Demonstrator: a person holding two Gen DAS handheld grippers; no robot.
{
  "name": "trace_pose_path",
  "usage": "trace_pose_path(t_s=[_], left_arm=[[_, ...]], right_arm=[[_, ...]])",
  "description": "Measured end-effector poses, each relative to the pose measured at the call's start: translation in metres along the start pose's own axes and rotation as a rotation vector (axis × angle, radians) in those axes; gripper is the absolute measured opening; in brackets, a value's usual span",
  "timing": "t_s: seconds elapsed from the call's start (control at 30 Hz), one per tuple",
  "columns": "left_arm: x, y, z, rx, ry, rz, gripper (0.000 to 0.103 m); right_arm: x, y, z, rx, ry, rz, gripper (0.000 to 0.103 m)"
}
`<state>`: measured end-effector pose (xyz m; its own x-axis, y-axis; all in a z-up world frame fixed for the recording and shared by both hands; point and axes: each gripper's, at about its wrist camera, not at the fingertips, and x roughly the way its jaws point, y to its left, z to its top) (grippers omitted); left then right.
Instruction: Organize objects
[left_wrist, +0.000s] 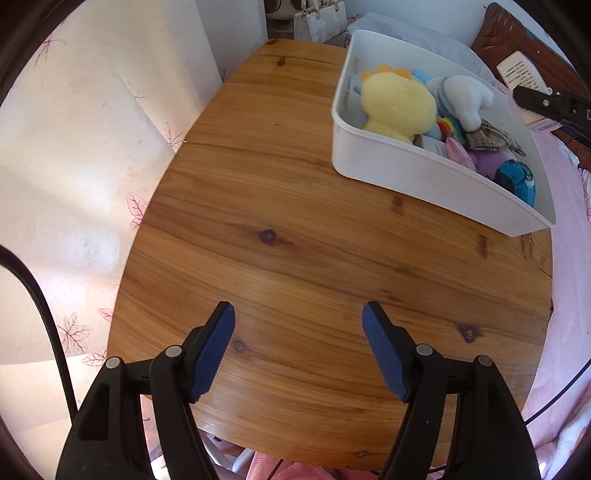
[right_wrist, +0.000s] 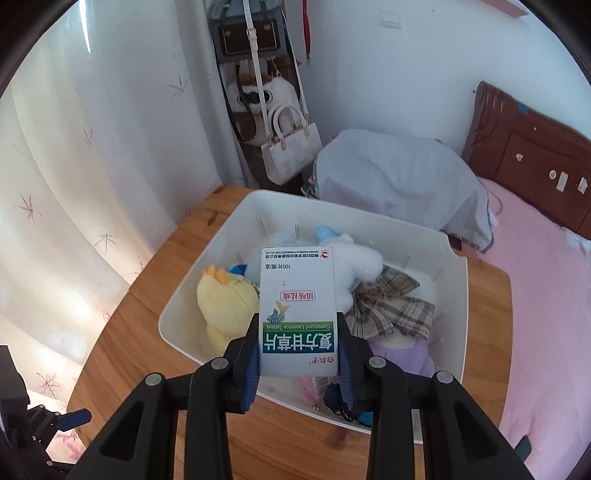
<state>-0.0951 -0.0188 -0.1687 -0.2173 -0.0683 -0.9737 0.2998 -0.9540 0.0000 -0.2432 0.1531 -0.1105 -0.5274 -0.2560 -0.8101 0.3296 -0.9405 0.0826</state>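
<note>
My right gripper is shut on a white and green medicine box and holds it above the white bin. The bin holds a yellow plush chick, a white plush, a plaid cloth and a purple toy. In the left wrist view the bin sits at the table's far right with the chick inside. My left gripper is open and empty over the bare wooden table. The right gripper's tip shows at the right edge of the left wrist view.
A curtain hangs left of the table. A bed with a pink sheet and a brown headboard lies to the right. Handbags hang behind the table, beside a grey covered object.
</note>
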Motion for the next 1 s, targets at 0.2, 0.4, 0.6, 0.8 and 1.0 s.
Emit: trace_pose_path(t_s=[0.2,0.4,0.6,0.8,1.0], left_arm=[[0.003,-0.013,-0.005,-0.011,0.007,0.001,0.075],[-0.002,-0.016,-0.012,-0.022,0.007,0.014,0.075],[-0.017,-0.017,-0.013,-0.020,-0.019,0.016,0.075],[-0.043,-0.014,-0.012,0.021,-0.058,0.000,0.075],[-0.057,0.002,-0.014,0.052,-0.052,-0.049,0.075]], right_arm=[[0.018,-0.008,-0.013,0.017,0.073,0.016,0.035],[0.023,-0.008,-0.021,0.005,0.116,0.035,0.037],[0.014,-0.003,-0.020,-0.009,0.131,0.037,0.064],[-0.007,0.005,-0.026,0.013,0.152,0.045,0.076],[-0.031,0.022,-0.043,0.050,0.154,0.006,0.081]])
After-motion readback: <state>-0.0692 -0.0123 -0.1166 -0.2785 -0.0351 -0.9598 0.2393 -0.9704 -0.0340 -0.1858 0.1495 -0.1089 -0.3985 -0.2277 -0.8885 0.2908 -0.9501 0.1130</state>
